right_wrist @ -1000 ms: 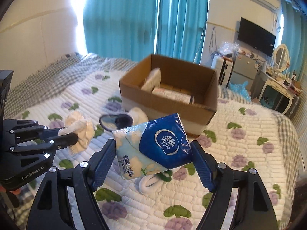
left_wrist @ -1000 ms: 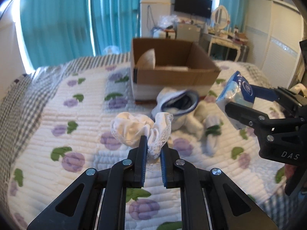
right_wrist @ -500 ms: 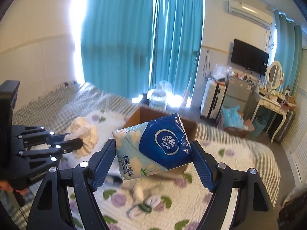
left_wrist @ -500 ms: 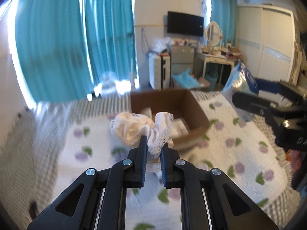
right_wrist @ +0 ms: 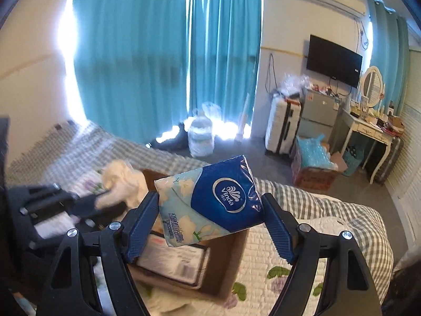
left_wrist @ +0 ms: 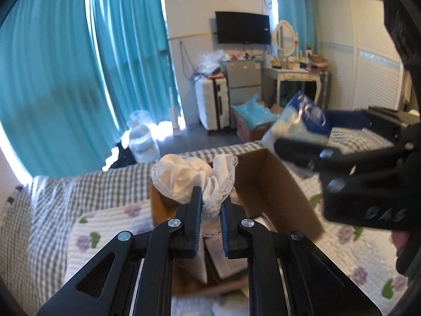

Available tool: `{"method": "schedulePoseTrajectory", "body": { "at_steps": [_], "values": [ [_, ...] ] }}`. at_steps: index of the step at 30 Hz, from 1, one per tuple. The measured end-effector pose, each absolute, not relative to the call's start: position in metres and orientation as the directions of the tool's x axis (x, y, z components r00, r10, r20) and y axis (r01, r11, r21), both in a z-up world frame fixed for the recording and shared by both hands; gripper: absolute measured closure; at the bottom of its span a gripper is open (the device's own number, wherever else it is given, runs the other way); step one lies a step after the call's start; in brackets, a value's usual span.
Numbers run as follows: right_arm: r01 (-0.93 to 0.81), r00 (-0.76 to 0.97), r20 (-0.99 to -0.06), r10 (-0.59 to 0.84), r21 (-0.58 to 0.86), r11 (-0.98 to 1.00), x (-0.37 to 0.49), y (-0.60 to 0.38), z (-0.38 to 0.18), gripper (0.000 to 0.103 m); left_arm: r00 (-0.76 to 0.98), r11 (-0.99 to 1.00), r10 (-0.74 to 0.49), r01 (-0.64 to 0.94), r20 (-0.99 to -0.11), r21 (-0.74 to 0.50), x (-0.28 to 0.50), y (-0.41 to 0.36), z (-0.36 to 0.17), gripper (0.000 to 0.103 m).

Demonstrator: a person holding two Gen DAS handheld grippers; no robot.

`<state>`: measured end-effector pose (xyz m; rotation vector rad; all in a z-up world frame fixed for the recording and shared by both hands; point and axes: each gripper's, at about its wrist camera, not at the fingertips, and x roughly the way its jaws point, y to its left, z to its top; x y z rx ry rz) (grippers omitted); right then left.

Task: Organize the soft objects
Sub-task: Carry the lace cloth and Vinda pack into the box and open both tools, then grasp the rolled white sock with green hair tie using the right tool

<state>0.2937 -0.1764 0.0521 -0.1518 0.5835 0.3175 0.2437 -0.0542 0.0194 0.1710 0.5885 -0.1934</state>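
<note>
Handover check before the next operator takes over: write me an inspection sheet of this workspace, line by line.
Surface: bed with a floral quilt and a checked blanket.
Job's things: white lace cloth and blue tissue pack, both held up in the air at the cardboard box; flat packs already lie inside it.
Clutter: more white soft items at the box's near side, blurred.
Grippers: left gripper shut on the lace cloth; right gripper shut on the tissue pack.
Cables: cords hang on the wall beside the TV.
Surroundings: teal curtains, suitcase, dressing table, water jug on the floor.
</note>
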Motion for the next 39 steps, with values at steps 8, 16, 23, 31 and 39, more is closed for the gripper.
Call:
{"method": "schedulePoseTrajectory", "body": {
  "at_steps": [8,16,23,31,39],
  "values": [
    [-0.336,0.750,-0.611,0.252,-0.024,0.942,0.353,-0.173,-0.009,0.024,0.777,0.969,-0.126,0.229,-0.616,0.090,0.286,-0.053,-0.018,0.091],
    [-0.287,0.783,-0.573,0.240,0.009,0.958,0.365,-0.190,-0.013,0.002,0.762,0.963,-0.151,0.258,-0.629,0.082,0.298,-0.067,-0.028,0.084],
    [-0.254,0.814,-0.540,0.214,0.001,0.967,0.341,-0.216,0.013,0.001,0.786,0.961,-0.112,0.241,-0.607,0.134,0.286,-0.081,-0.017,0.028],
    [-0.236,0.839,-0.520,0.163,-0.077,0.969,0.278,-0.235,0.059,0.001,0.846,0.963,-0.099,0.214,-0.524,0.163,0.238,-0.083,0.037,0.027],
    [-0.230,0.873,-0.471,0.128,-0.166,0.959,0.187,-0.236,0.130,0.000,0.902,0.965,-0.093,0.187,-0.422,0.186,0.151,-0.065,0.106,0.017]
  ]
}}
